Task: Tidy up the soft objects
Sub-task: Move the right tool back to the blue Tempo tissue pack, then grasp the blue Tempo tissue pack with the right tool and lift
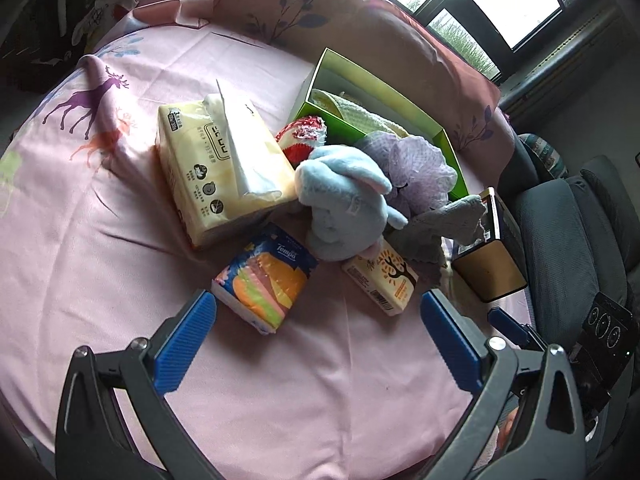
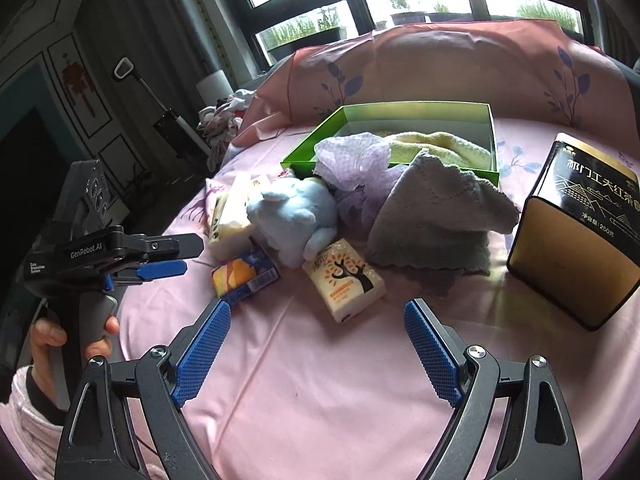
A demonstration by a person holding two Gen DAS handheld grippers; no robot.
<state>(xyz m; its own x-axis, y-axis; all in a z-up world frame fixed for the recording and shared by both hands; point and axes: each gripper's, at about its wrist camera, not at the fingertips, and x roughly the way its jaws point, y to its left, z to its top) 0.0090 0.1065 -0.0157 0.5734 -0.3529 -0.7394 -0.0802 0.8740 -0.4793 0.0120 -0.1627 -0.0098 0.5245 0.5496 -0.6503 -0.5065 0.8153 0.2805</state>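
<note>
I hold both tools over the bed (image 2: 320, 380) and nothing is taken yet. My left gripper (image 1: 318, 312) has its blue pads spread wide with only pink sheet between them, and my right gripper (image 2: 318, 320) is spread the same way, empty. The soft things lie in a heap near the green box (image 2: 494, 140), I think because this box is the place where they must go: a yellow towel (image 2: 440, 148) is already inside, and a purple mesh puff (image 2: 352, 160) hangs over its front wall. The blue plush toy (image 1: 344, 204) leans against the puff, and the grey cloth (image 2: 436, 216) is draped just beside the box. A red and white knitted piece (image 1: 304, 136) sits between the box and the large tissue pack (image 1: 224, 168). Two small tissue packs are closest to me: one reads "Tempo" (image 1: 266, 280), the other shows a tree drawing (image 2: 344, 280). The black and gold tin (image 2: 580, 232) carries Chinese writing that I cannot read surely. On the left tool I read "GenRobot.AI".
</note>
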